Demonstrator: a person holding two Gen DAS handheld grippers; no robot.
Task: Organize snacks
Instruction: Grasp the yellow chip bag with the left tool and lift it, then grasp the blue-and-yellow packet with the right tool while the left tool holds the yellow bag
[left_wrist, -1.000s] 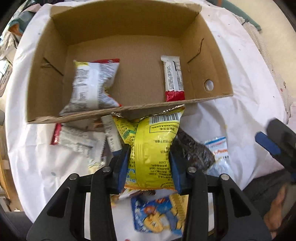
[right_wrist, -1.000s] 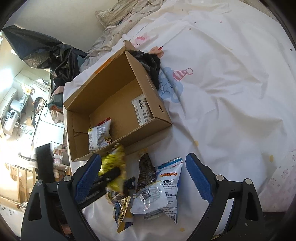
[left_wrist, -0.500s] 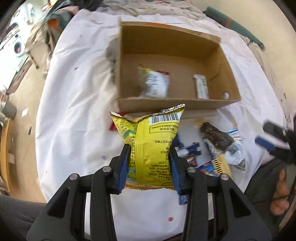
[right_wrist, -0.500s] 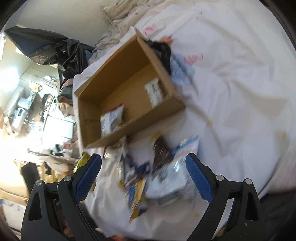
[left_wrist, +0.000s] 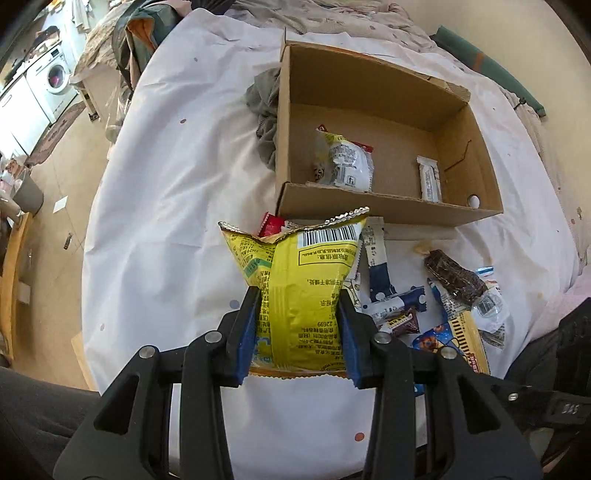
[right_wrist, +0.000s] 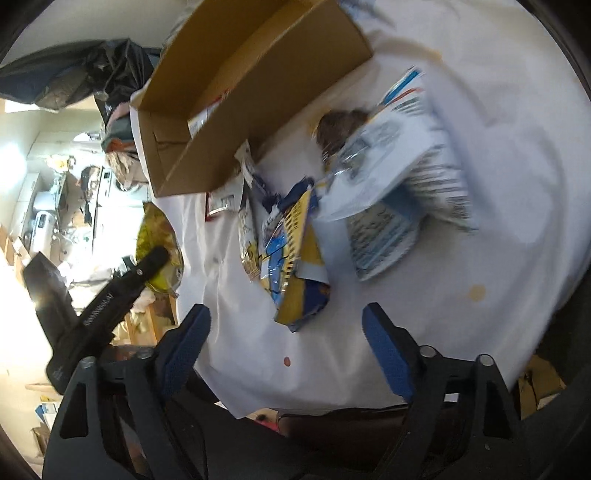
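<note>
Yellow snack bag (left_wrist: 301, 291) upright between left gripper (left_wrist: 299, 325) fingers, barcode end up

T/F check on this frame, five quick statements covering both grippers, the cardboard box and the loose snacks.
1. The left gripper clamps a yellow snack bag. True.
2. The cardboard box is empty. False: two packets lie inside, including a white bar.
3. The right gripper holds a snack. False: nothing is between its closing jaws.
4. Loose snacks lie on the white sheet outside the box. True.
5. A blue-and-yellow packet lies ahead of the right gripper. True.
</note>
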